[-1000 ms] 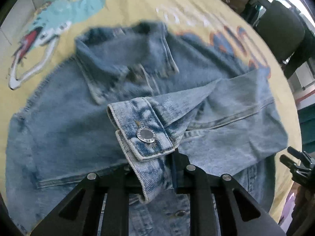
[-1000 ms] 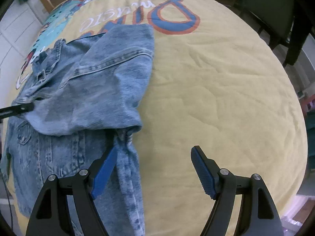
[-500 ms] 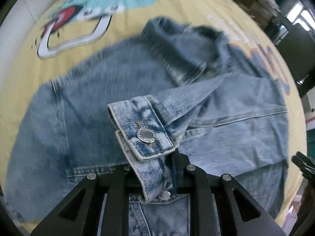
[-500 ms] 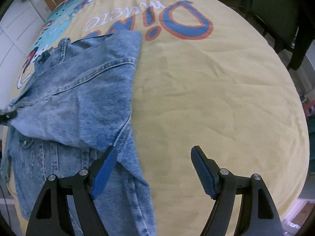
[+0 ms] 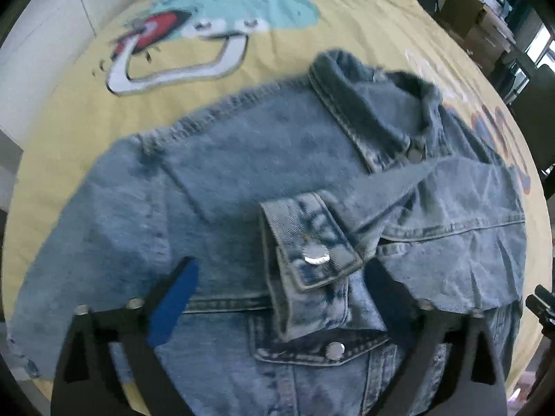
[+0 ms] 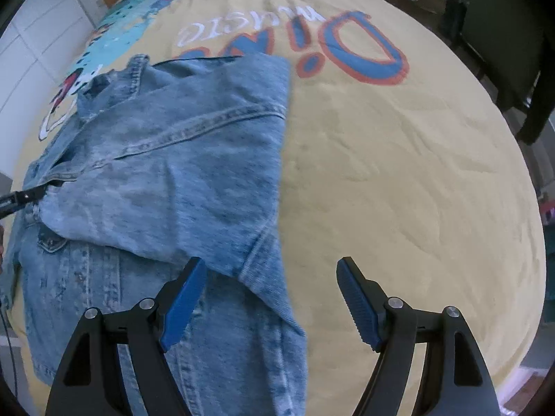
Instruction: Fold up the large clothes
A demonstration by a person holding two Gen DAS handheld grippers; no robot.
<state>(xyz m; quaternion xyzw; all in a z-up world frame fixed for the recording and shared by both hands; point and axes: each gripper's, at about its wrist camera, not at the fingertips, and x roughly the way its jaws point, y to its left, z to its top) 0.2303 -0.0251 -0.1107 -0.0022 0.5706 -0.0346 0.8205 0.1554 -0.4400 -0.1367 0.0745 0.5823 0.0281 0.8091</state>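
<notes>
Denim cuff (image 5: 308, 242) lies between wide-open left jaws; right jaws open too.

White wall (image 5: 45, 34) (dark chair (image 6: 513, 45) opposite)

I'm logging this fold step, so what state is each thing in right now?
Denim jacket: lying flat on the bedspread, front up, collar away from the camera.
Sleeve: folded across the chest.
Cuff: buttoned, lying between the open jaws.
Left gripper: jaws open.
Right gripper: jaws open, holding nothing.
Yellow bedspread: spread out, lightly wrinkled.
</notes>
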